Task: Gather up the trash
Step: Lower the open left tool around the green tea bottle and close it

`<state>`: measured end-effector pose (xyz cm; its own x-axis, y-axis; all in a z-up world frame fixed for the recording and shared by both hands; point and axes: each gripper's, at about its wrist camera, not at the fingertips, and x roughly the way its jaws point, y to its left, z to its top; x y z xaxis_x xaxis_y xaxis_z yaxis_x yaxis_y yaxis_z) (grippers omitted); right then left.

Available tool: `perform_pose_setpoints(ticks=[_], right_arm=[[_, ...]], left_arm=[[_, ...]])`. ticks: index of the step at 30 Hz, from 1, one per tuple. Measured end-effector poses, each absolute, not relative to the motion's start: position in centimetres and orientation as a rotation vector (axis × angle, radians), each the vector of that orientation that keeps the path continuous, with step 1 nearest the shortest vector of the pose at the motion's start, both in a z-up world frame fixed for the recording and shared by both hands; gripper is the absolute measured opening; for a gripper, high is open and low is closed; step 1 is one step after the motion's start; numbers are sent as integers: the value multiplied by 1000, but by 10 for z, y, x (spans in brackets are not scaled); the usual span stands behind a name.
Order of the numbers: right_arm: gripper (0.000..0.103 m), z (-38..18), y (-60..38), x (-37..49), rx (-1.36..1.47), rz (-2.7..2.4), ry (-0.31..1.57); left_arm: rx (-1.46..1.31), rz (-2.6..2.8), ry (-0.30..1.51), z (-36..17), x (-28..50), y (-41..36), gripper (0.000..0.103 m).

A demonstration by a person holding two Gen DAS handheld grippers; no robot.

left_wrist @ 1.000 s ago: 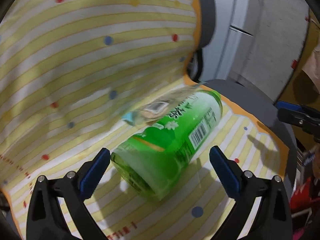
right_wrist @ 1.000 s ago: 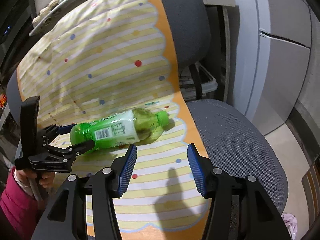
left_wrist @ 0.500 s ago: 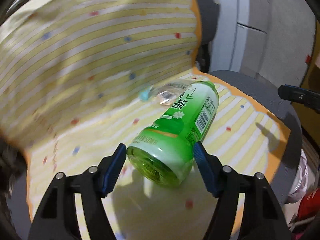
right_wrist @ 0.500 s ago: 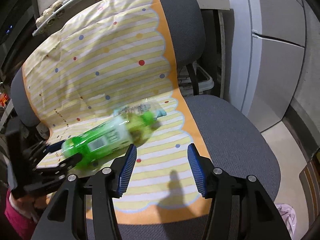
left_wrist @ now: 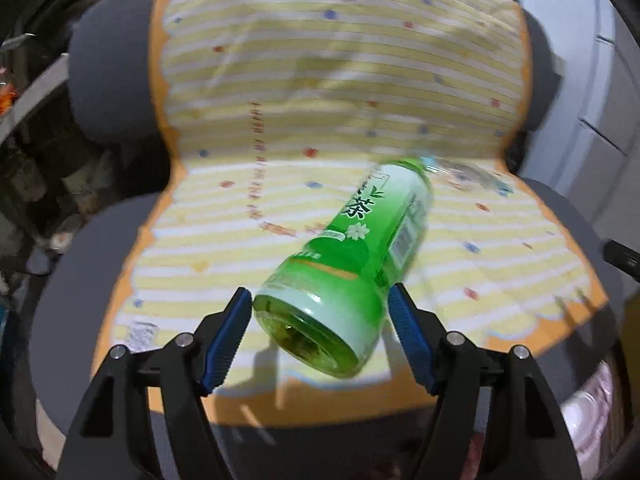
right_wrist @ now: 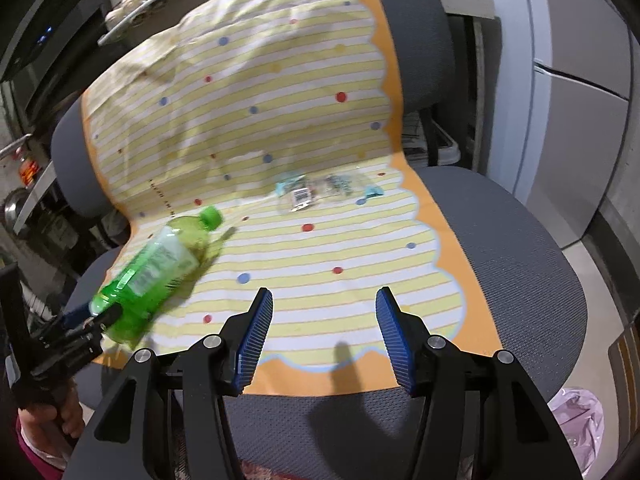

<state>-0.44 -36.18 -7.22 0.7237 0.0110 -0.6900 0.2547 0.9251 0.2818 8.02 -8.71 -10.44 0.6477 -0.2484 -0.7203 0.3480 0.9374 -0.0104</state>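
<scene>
Bottle (left_wrist: pixel 352 264), green with a white-and-green label, sits base-first between the blue pads (left_wrist: pixel 226 338) of the left gripper (left_wrist: pixel 320 338), which pinches it near the base; its green cap points away toward the chair back, and the body tilts up and to the right in the left wrist view. From the right wrist view the same bottle (right_wrist: pixel 154 270) appears at the left edge of the seat, held above the cloth (right_wrist: pixel 320 240) with its shadow beneath it (the picture is blurred there, so whether any part still touches the cloth cannot be told). Farther back on the cloth, near the fold where seat meets backrest, lies a clear crumpled wrapper (right_wrist: pixel 320 194), well apart from the bottle. The right gripper (right_wrist: pixel 324 332) hangs over the front edge of the seat with its jaws spread and nothing between them. The yellow-striped, dotted cloth with an orange scalloped border drapes over a grey chair (right_wrist: pixel 520 260). A pale pink bag (right_wrist: pixel 578 420) lies on the floor at the chair's right.
</scene>
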Motion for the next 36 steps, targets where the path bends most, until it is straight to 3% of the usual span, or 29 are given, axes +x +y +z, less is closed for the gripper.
perform_pose_setpoints(ticks=[3, 6, 10, 17, 25, 36], right_arm=[[59, -66, -355, -11, 357, -131, 743], [59, -65, -355, -16, 352, -134, 739], [59, -66, -360, -20, 362, -143, 739], [59, -72, -371, -15, 374, -158, 748], [59, -79, -374, 6, 364, -149, 770], [59, -91, -369, 84, 291, -114, 783]], left_arm=[[122, -457, 776, -94, 65, -94, 88], [140, -534, 740, -81, 57, -101, 94], [230, -518, 689, -71, 77, -120, 94], [429, -518, 845, -94, 131, -168, 94], [489, -501, 964, -121, 157, -181, 64], [124, -488, 795, -84, 145, -126, 63]])
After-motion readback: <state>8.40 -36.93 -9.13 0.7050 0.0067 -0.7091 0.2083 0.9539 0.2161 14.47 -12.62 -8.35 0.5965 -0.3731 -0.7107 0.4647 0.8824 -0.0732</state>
